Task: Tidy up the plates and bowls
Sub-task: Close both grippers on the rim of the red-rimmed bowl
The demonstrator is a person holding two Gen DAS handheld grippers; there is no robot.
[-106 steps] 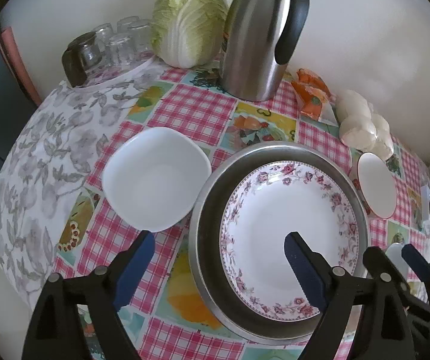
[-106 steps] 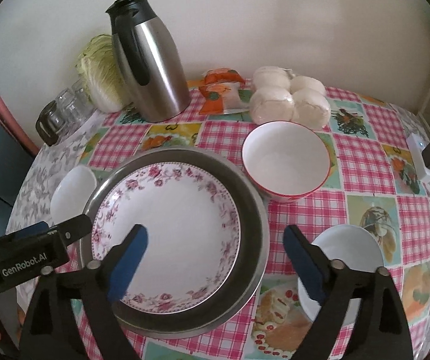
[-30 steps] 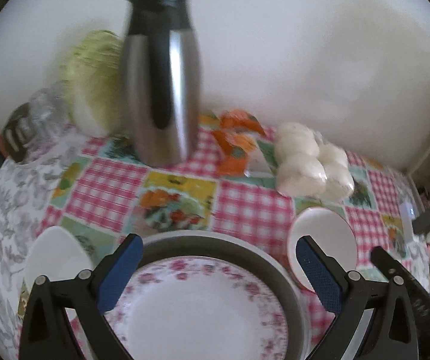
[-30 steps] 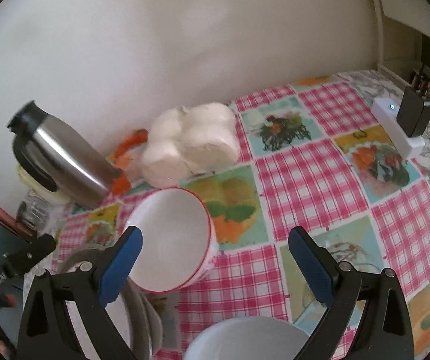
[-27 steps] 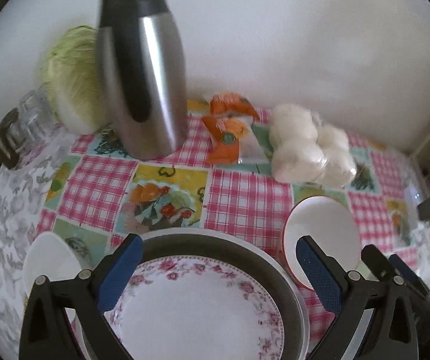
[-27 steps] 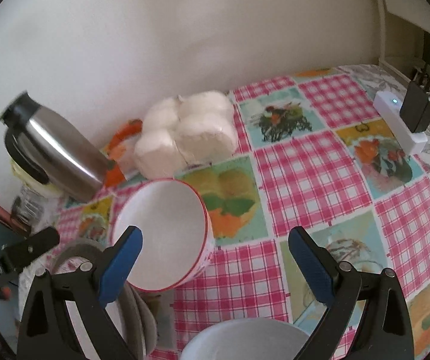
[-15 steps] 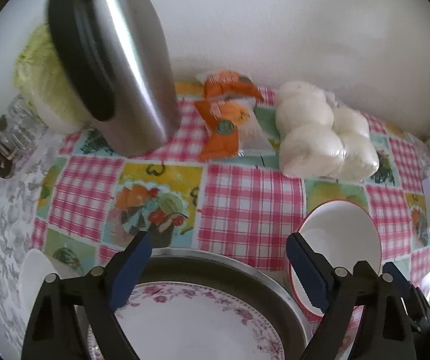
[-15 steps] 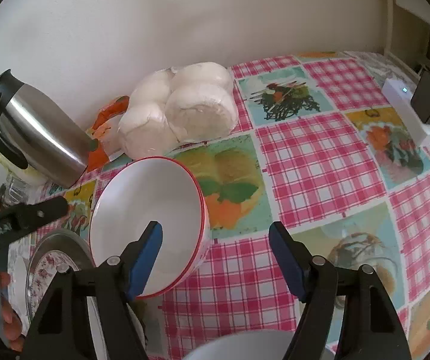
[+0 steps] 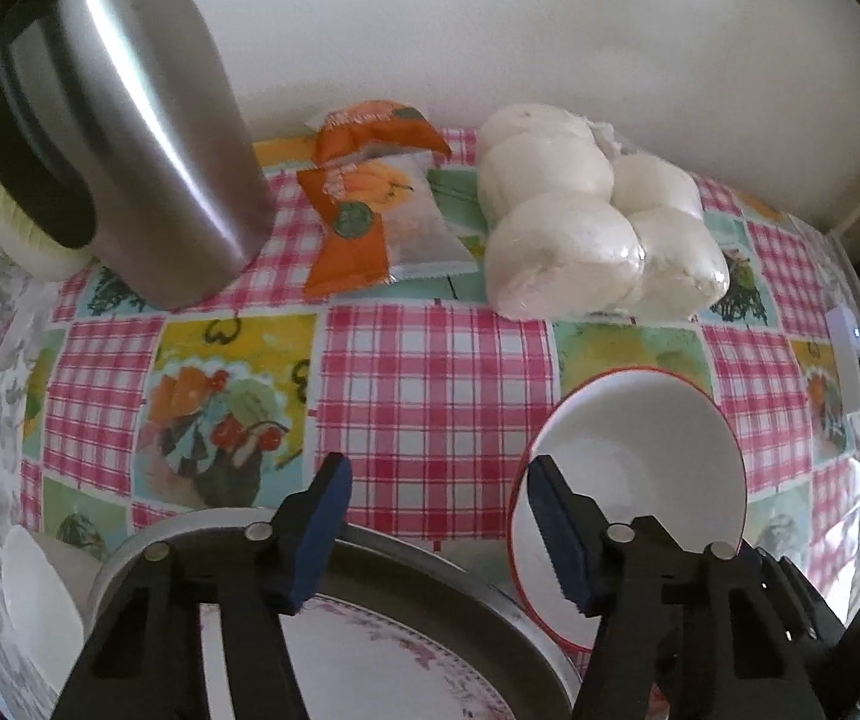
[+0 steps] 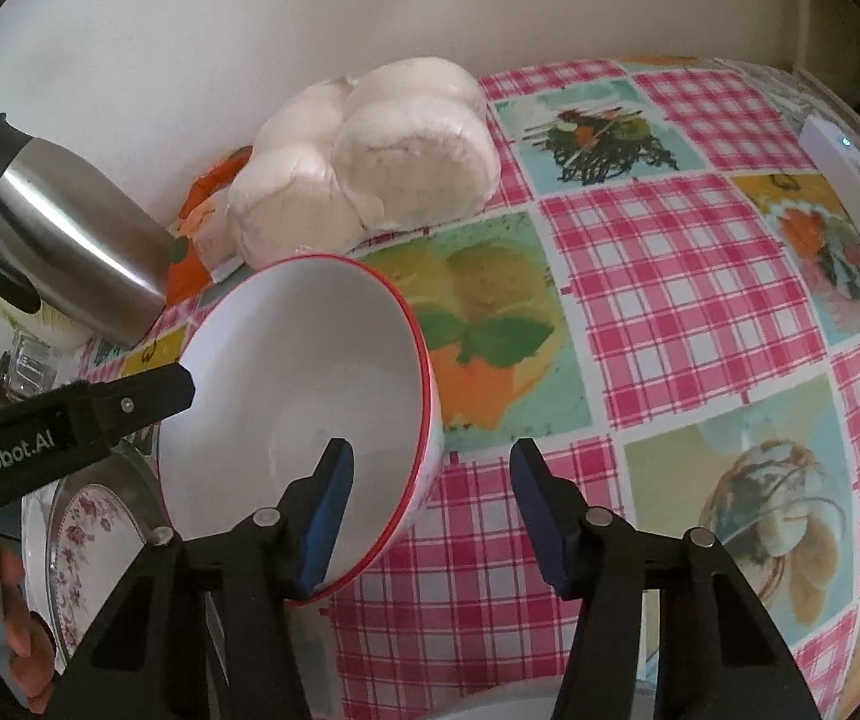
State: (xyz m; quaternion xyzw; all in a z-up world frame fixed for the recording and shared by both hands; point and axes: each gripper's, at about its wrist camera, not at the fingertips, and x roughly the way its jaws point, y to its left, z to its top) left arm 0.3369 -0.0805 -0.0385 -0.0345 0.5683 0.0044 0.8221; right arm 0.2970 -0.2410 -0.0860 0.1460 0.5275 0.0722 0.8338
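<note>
A white bowl with a red rim (image 9: pixel 634 468) (image 10: pixel 309 396) stands on the checked tablecloth, right of a metal basin (image 9: pixel 430 558) that holds a flowered plate (image 9: pixel 369 660) (image 10: pixel 87 528). My left gripper (image 9: pixel 439 531) is closing. Its right pad is just inside the bowl's left rim, its left pad is over the basin's far rim, and neither pad presses. My right gripper (image 10: pixel 434 516) is closing too. Its left pad is inside the bowl and its right pad outside, so the bowl's right wall is between them, untouched.
At the back stand a steel jug (image 9: pixel 129 120), orange packets (image 9: pixel 369 210) and a bag of white buns (image 9: pixel 592 240). A white square bowl (image 9: pixel 39 600) lies left of the basin. A white charger (image 10: pixel 850 180) is at the right edge. A hand (image 10: pixel 15 630) shows at lower left.
Both grippers came down and forward onto the red-rimmed bowl, and both pairs of jaws narrowed. The left view swung from the flowered plate to the bowl's left rim.
</note>
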